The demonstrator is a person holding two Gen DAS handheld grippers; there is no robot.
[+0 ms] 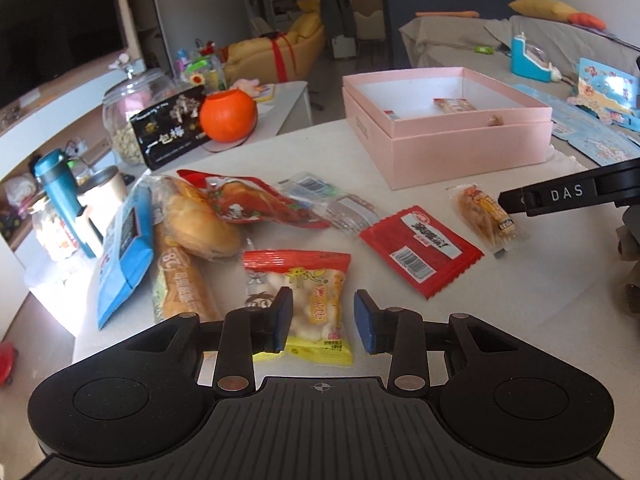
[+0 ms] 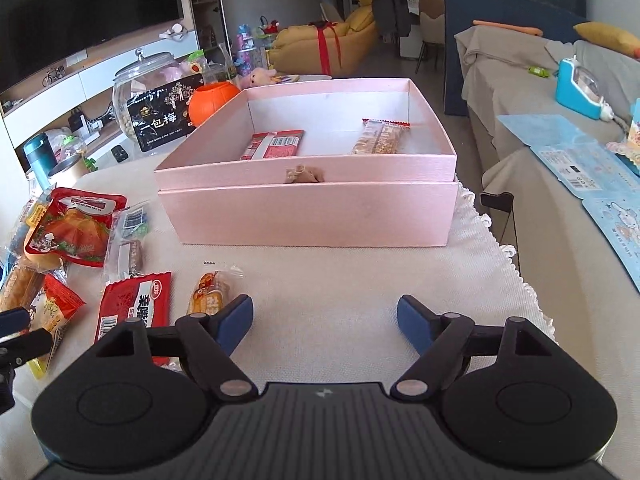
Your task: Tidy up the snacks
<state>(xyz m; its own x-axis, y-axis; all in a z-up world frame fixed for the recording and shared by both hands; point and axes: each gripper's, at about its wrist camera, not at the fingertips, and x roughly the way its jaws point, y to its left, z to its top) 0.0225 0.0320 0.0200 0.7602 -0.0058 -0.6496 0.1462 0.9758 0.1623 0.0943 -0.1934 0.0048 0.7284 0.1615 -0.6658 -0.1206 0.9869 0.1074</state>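
Near the table's front edge: left gripper narrowed, unclamped, over yellow-and-red snack packet; right gripper spread wide, empty, beside small orange packet. Pink box behind. Risk judged: slippery film escaping pads, packet skidding off.

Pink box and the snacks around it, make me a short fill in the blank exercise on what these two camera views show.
1. The pink box already holds ____ snack packets.
2. The right gripper has its jaws open with ____ between them.
3. Beside the glass jar sits a round ____ container.
4. The left gripper hovers over a red and ____ snack bag.

Missing words: two; nothing; orange; yellow
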